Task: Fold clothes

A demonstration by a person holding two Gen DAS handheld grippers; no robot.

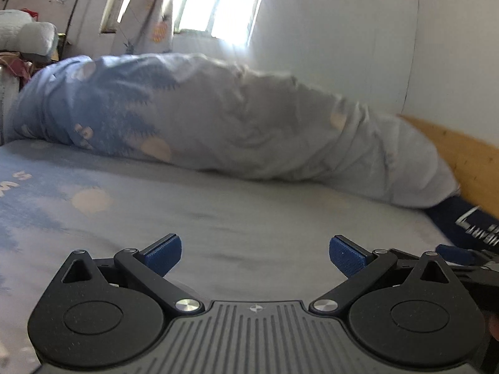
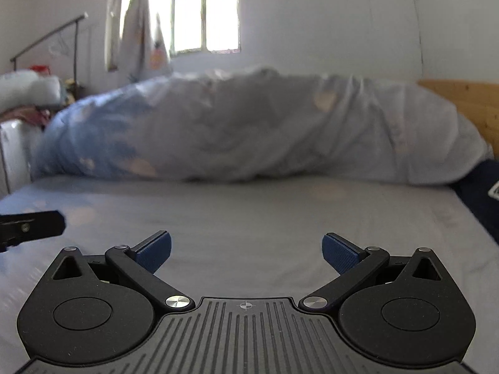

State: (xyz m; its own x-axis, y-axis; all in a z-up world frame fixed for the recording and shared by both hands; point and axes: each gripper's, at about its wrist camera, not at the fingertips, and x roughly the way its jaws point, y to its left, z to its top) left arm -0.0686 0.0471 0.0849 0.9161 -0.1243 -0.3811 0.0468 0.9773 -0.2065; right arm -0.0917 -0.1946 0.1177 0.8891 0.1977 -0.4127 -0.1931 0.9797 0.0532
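Observation:
A dark navy garment with white lettering [image 1: 467, 221] lies at the right edge of the bed, partly under the rolled quilt; in the right wrist view the same navy garment [image 2: 480, 193] shows at the far right. My left gripper [image 1: 255, 257] hovers low over the bedsheet, open, with nothing between its blue pads. My right gripper [image 2: 246, 254] is open too, over bare sheet, holding nothing. The left gripper's black tip [image 2: 31, 226] shows at the left edge of the right wrist view. Most of the garment is out of frame.
A bulky blue-grey quilt [image 1: 218, 118] lies rolled across the far side of the bed. The printed bedsheet [image 1: 218, 212] spreads in front of both grippers. A wooden headboard [image 1: 461, 152] stands at the right, a white wall behind, and a clothes rack with piled bedding [image 2: 28, 90] at the left.

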